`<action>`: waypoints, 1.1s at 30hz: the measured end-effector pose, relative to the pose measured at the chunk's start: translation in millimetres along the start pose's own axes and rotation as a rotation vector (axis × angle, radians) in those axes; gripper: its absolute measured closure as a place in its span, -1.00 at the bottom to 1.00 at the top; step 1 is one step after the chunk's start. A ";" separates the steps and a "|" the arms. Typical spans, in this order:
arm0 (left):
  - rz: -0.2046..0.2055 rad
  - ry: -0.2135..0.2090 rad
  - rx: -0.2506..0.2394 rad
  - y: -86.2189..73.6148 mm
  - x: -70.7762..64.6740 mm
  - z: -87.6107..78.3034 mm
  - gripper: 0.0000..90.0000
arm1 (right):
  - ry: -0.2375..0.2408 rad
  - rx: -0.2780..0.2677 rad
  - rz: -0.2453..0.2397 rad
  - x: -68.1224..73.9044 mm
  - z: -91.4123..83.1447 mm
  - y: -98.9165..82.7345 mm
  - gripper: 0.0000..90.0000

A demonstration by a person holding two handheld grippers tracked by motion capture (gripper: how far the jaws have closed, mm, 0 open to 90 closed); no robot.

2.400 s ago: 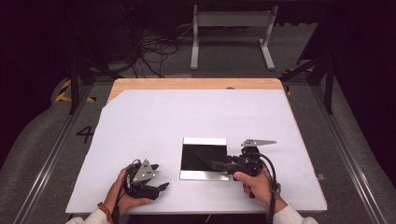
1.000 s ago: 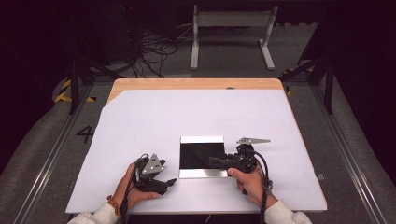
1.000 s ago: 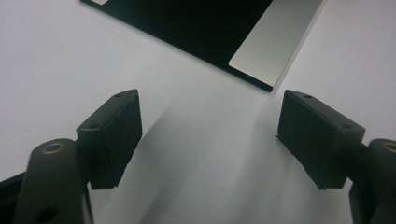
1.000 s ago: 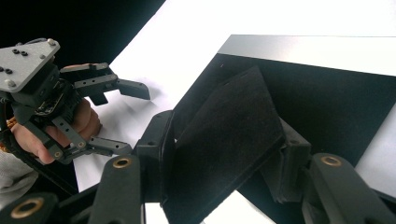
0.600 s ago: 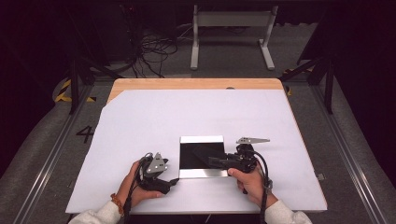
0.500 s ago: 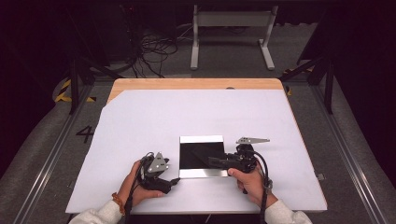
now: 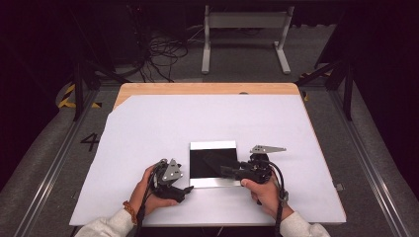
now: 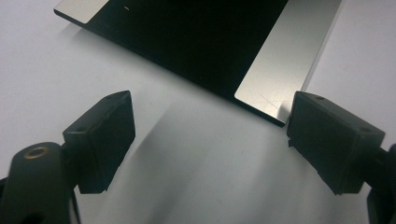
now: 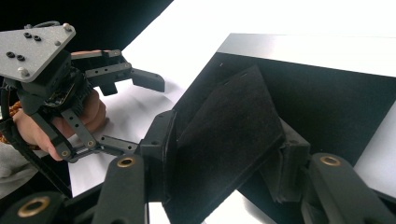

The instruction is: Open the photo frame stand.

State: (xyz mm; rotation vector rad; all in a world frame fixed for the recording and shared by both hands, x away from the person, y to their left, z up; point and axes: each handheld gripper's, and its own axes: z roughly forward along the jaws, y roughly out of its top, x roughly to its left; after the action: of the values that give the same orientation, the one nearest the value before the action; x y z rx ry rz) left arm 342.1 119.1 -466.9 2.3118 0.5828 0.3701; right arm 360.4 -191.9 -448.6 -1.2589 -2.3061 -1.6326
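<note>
- Black tray (image 7: pixel 212 163) with plain silver-grey bands along two edges.
- Matte black triangular flap (image 9: pixel 229 140), unpatterned.
- White surface (image 7: pixel 173 128), pale wood strip at far edge.
- Black left gripper (image 7: pixel 184 189) and right gripper (image 7: pixel 223 171), grey plates on top.

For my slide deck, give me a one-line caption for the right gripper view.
Right gripper clamps a black foam piece over the black tray, left gripper open beside it.

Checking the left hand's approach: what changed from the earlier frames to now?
The left gripper moved right, toward the tray's near left corner; its fingers have just been opening, with nothing between them. The right gripper stayed put, clamped on the black sheet over the tray. The tray did not move.
</note>
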 end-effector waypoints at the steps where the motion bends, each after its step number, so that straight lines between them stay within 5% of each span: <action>1: -0.001 0.006 0.000 0.7 -0.1 0.5 -0.65 | -0.001 -0.004 -0.014 0.8 -0.3 0.4 0.15; 10: 0.014 0.038 -0.002 8.8 -0.7 7.4 -0.67 | -0.013 -0.012 -0.093 3.6 -4.0 4.6 0.18; 15: 0.011 0.032 -0.004 12.7 0.5 11.4 -0.67 | -0.009 -0.017 -0.095 1.9 -5.7 5.0 0.21; 21: -0.028 -0.025 -0.011 11.5 6.3 13.4 -0.63 | 0.009 -0.014 -0.101 -0.2 -8.0 3.8 0.23; 33: -0.032 -0.086 -0.028 19.9 12.9 15.6 -0.56 | 0.046 0.004 -0.127 -0.2 -13.1 2.7 0.29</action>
State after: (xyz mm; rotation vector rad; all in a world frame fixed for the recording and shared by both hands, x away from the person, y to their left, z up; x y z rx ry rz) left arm 365.6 103.9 -462.6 2.2761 0.5678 0.2610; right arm 357.1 -202.3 -440.9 -1.0820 -2.4058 -1.6738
